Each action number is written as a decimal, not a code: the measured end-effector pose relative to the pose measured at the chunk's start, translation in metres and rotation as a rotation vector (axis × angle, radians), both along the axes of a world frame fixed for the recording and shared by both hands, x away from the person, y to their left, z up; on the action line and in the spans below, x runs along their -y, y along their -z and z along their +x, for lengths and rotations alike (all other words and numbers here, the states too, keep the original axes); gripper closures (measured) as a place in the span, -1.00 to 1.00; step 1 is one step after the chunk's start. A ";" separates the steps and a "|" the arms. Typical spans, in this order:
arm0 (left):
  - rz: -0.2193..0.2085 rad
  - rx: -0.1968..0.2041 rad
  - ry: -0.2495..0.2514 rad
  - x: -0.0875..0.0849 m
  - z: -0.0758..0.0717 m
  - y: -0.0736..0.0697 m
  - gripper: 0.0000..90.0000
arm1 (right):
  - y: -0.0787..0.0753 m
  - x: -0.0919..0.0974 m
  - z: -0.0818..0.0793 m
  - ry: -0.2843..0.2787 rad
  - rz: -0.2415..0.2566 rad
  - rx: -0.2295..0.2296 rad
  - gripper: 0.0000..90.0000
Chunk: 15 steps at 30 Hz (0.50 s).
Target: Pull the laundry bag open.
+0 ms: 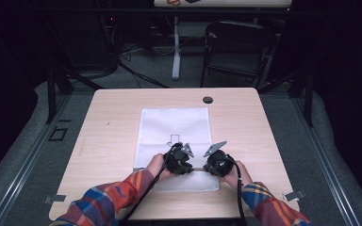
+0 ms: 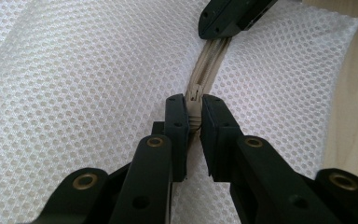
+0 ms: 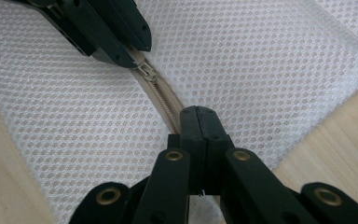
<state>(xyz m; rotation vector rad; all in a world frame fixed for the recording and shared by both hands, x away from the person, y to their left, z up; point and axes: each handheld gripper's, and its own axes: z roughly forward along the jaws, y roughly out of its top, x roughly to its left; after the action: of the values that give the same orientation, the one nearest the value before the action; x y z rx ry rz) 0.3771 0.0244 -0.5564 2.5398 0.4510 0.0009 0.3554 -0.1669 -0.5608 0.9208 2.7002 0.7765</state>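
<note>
A white mesh bag (image 1: 174,141) lies flat on the middle of the tabletop (image 1: 108,136), its near edge toward the person, whose two hands hold a claw each low over that edge. The left claw (image 2: 193,116) is closed narrow on the slider (image 2: 194,105) of the bag's beige zipper (image 2: 209,65), one jaw on either side of it. The right claw (image 3: 198,119), just beside the left in the high view, is pressed fully together on the zipper tape, pinning the bag's end. In the right gripper view the slider (image 3: 147,71) sits at the tip of the left claw (image 3: 135,49), a short run of zipper teeth (image 3: 165,100) between the two claws. A small dark round plug (image 1: 208,100) sits in the tabletop beyond the bag's far edge.
</note>
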 end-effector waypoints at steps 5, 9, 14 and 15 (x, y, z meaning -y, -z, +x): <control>-0.004 -0.004 -0.003 -0.003 0.001 0.000 0.81 | 0.000 0.000 0.000 0.002 0.002 -0.003 1.00; -0.005 -0.001 -0.004 -0.003 0.000 -0.001 0.81 | 0.000 0.000 0.000 0.003 0.003 -0.003 1.00; -0.014 -0.010 -0.006 -0.006 0.001 0.000 0.81 | 0.000 0.001 0.000 -0.002 0.008 -0.005 1.00; -0.015 -0.009 -0.006 -0.005 0.000 0.000 0.81 | 0.000 0.001 0.000 -0.001 0.007 -0.006 1.00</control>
<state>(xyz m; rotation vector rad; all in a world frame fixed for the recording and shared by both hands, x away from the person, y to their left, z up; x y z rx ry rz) 0.3775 0.0299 -0.5559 2.5247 0.4604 -0.0115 0.3558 -0.1674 -0.5608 0.9248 2.7055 0.7849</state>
